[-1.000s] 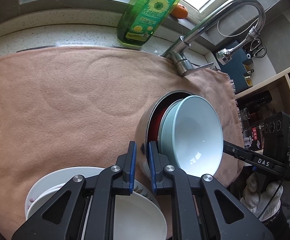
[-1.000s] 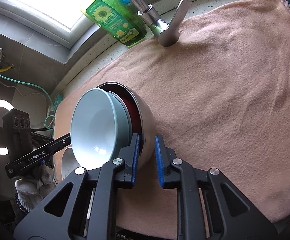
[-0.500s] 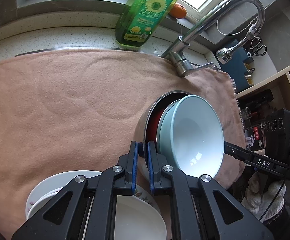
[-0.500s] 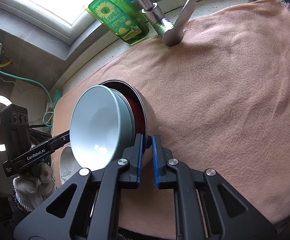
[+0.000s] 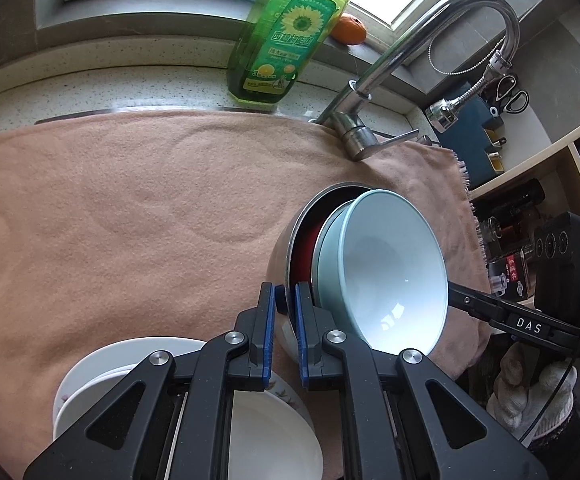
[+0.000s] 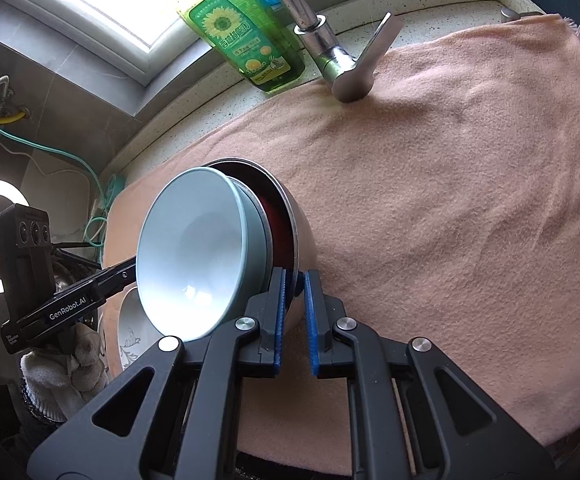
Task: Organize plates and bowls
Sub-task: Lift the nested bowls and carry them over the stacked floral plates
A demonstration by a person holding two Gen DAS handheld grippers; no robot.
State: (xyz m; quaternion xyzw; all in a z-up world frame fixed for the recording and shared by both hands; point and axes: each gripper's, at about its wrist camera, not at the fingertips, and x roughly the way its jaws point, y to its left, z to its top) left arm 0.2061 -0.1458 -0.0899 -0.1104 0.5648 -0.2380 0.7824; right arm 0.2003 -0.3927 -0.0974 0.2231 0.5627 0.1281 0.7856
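**Grippers clamp steel bowl from both sides**

Gripper pair at work over a kitchen bench: the left gripper (image 5: 286, 300) pinches the near rim of a steel bowl (image 5: 286, 256), its blue pads closed tight on the thin wall, one pad inside and one outside. The right gripper (image 6: 294, 286) grips the same steel bowl (image 6: 303, 236) at the rim on the opposite side, jaws equally narrow. Nested inside the bowl, whose lining shows red, sit two pale blue bowls (image 5: 385, 264), the whole stack tipped on edge above a pink towel (image 5: 138, 208) spread across the bench. Below the left gripper, a stack of white plates (image 5: 130, 360) rests on the towel, a white bowl on top. Behind stand a green bottle of dish soap (image 5: 286, 36), a chrome tap (image 5: 421, 36) and an orange (image 5: 349, 30) on the window ledge. A gloved hand (image 5: 529, 396) holds the right gripper.
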